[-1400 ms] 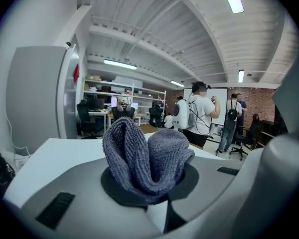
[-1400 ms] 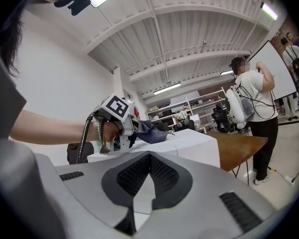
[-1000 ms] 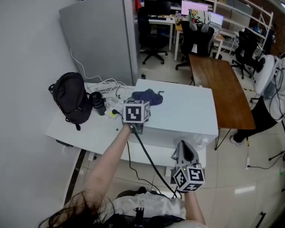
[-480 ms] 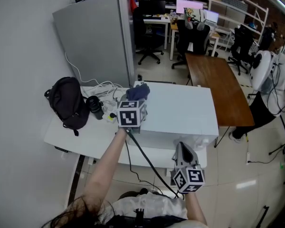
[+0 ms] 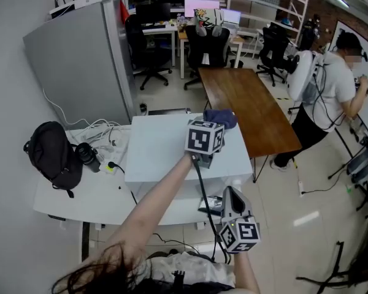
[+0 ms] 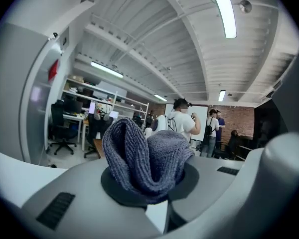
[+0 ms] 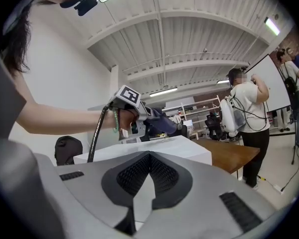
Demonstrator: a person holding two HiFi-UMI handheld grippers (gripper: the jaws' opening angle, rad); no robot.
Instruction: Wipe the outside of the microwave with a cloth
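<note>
**Q:** Which container appears, and what does it hold?
**A:** A black fabric backpack (image 5: 52, 155), closed with its contents out of sight. It stands on the white table (image 5: 80, 195), well to the left of the left gripper (image 5: 212, 127).

**Q:** How do the grippers stand?
**A:** The left gripper's jaws are clamped on a dark blue knitted cloth (image 5: 222, 117). The cloth is bunched just ahead of them, over the far right corner of the white box-shaped microwave (image 5: 162, 149). Whether it touches the top cannot be judged. The right gripper (image 7: 149, 156) has its jaws together, with nothing between them. It is held lower, near the microwave's front right corner.

**Q:** And the room?
**A:** A brown wooden table (image 5: 251, 109) lies beyond the left gripper, with black office chairs (image 5: 205, 45) farther on. A tall grey cabinet (image 5: 80, 60) stands far to the left, and a person in a white shirt (image 5: 331, 84) stands to the right.
</note>
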